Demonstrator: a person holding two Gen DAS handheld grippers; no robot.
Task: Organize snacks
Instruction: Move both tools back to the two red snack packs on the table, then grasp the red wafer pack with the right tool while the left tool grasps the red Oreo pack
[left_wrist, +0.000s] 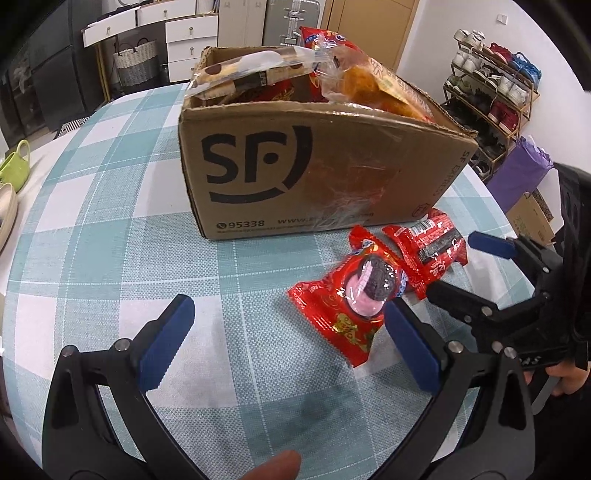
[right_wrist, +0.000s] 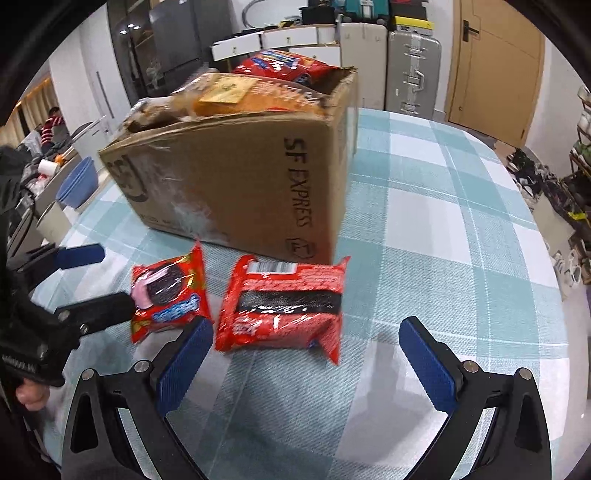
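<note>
- Two red snack packets lay flat on the checked tablecloth, just in front of the cardboard box: a cookie packet face up, and a second packet with its barcode side up.
- One box stood on the table, open at the top and heaped with more snacks; a long biscuit pack and a bag of orange snacks rose above its rim.
- Left wrist view only: the box's large logo face, a shoe rack against the far wall, a green mug at the table's edge, and the right gripper reaching in beside the second packet.
- Right wrist view only: the box's lettered end face, a grey suitcase, a stack of blue bowls, and the left gripper beside the cookie packet.
- Left gripper: fingers spread wide, holding nothing; its right pad was near the cookie packet's corner, contact not discernible.
- Right gripper: fingers spread wide, empty, low over the cloth with the second packet just ahead of them.
</note>
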